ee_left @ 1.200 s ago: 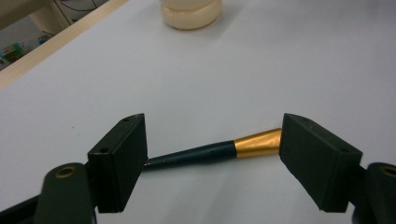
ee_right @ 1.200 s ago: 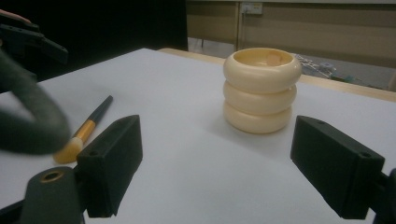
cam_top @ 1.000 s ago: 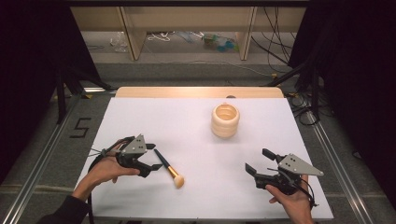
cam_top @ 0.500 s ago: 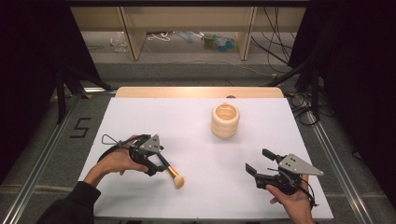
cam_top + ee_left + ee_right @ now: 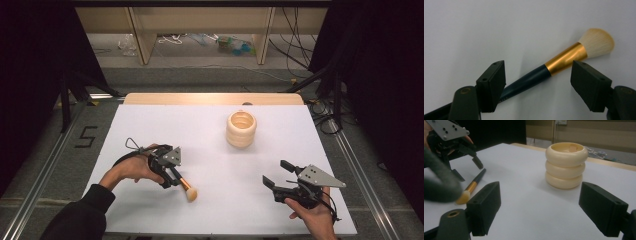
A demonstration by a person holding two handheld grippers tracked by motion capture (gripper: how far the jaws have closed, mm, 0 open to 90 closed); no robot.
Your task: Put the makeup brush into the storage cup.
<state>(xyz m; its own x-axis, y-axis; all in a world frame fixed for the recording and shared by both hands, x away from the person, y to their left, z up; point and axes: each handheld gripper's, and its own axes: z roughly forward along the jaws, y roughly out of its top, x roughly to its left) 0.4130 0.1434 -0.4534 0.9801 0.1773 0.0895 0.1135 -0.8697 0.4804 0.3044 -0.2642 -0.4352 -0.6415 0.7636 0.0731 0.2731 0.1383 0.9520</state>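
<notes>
Tongs of the left hand [image 5: 537, 83] are standing apart astride the brush [image 5: 564, 60], which is lying flat on the desk [image 5: 210, 130] with its long axis crossing the gap obliquely; the right tongs [image 5: 280, 176], also apart, are waiting well away

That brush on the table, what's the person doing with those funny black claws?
A person holds a claw-like gripper in each hand. The left gripper is down over the makeup brush, which lies flat on the white table. Its jaws are open, one on each side of the brush's dark handle, not squeezing it yet. The right gripper is open too and holds nothing, off to the side. A cream ribbed pot stands upright further back, and nothing is touching it.
</notes>
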